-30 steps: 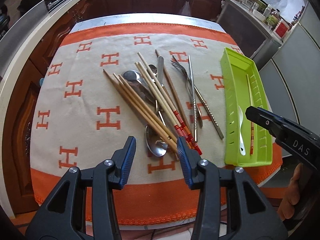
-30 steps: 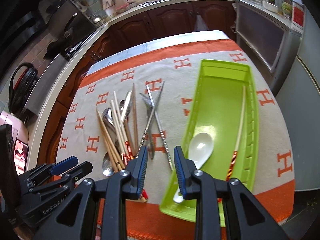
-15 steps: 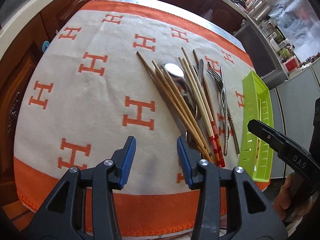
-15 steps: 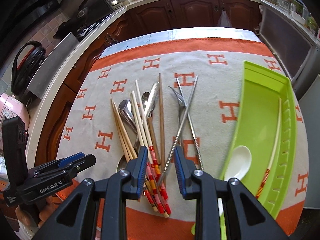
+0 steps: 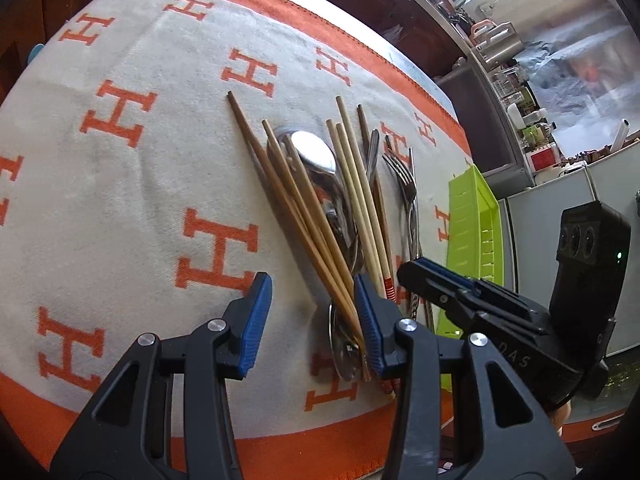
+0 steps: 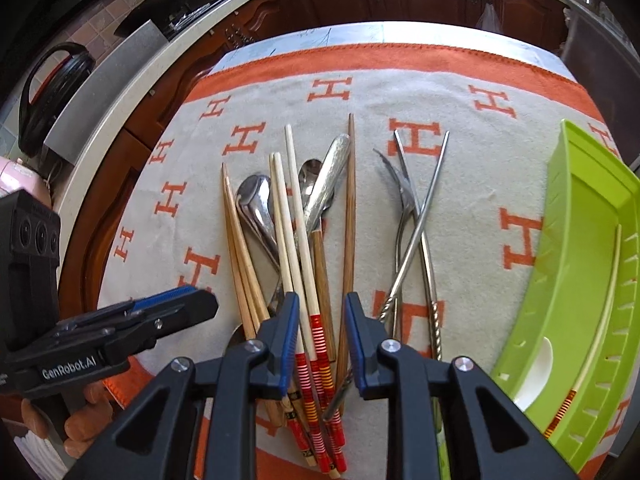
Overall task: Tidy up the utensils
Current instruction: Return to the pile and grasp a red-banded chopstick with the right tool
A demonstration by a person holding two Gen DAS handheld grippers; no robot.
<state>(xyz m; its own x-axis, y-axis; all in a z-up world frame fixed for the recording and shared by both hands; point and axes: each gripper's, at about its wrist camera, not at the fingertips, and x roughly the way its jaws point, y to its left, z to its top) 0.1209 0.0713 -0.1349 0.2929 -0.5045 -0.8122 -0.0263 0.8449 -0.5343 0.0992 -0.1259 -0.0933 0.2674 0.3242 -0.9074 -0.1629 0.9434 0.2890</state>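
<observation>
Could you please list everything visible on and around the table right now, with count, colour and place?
Cloth: one, cream with orange H marks and orange border, covering the table.
Plain wooden chopsticks: several, tan, left of the pile.
Striped chopsticks: at least three, cream with red-banded ends, mid-pile.
Dark wooden chopsticks: two, brown, mid-pile.
Metal spoons: at least two, silver, under the chopsticks.
Fork: one, silver, right of the pile.
Metal chopsticks: two, silver, crossed over the fork.
Tray: one, lime green, right edge, holding a white spoon and one striped chopstick.
Left gripper: black, blue pads, open.
Right gripper: same, open over the striped ends.
</observation>
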